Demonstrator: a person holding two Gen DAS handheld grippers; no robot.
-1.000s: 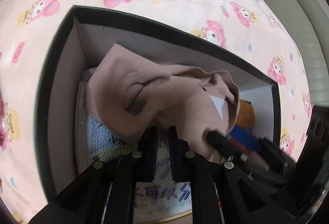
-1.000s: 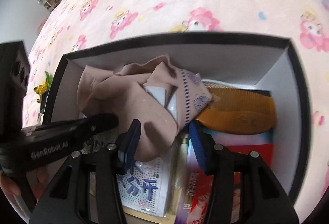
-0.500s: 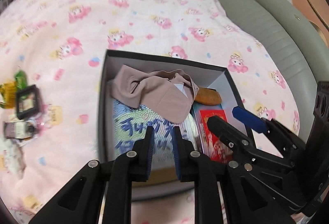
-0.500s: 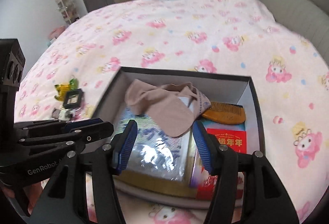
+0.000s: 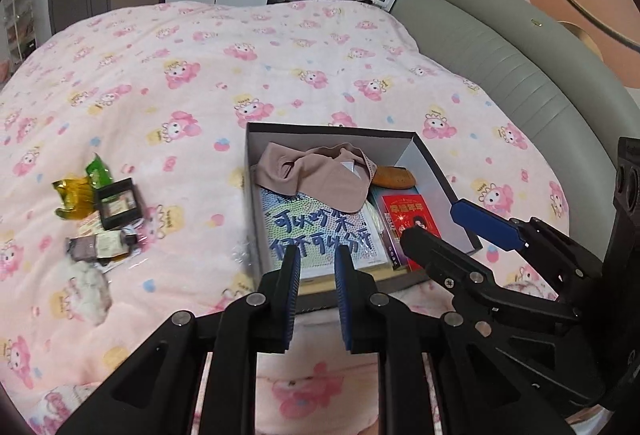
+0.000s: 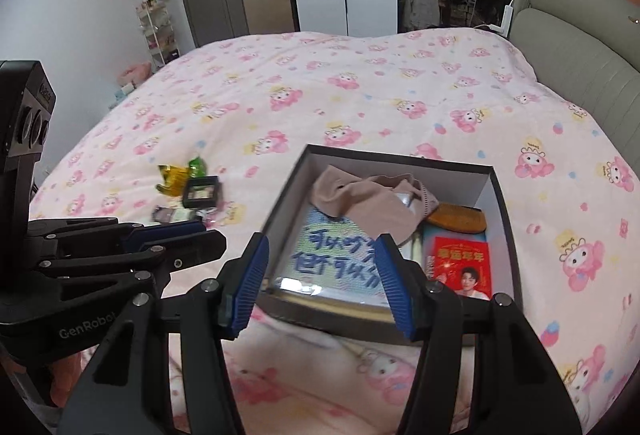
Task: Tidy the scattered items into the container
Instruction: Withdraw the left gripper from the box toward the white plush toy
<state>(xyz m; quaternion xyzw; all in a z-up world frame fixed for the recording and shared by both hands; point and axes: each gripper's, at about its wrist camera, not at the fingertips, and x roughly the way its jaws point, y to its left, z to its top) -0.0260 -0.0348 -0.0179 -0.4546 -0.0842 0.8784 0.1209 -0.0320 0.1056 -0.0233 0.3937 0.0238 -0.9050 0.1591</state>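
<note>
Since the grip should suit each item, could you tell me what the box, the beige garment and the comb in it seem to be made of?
Box: likely rigid cardboard, matte dark outside and pale inside, with thin, straight walls.
Beige garment: soft, thin fabric, judging by its limp, crumpled folds.
Comb: orange-brown, looks like wood, possibly plastic; too small to tell.

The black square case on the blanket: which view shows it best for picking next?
The left wrist view: the black square case lies sharp and unobstructed among the loose items. In the right wrist view it looks smaller and farther, just beyond the left tongs.
</note>
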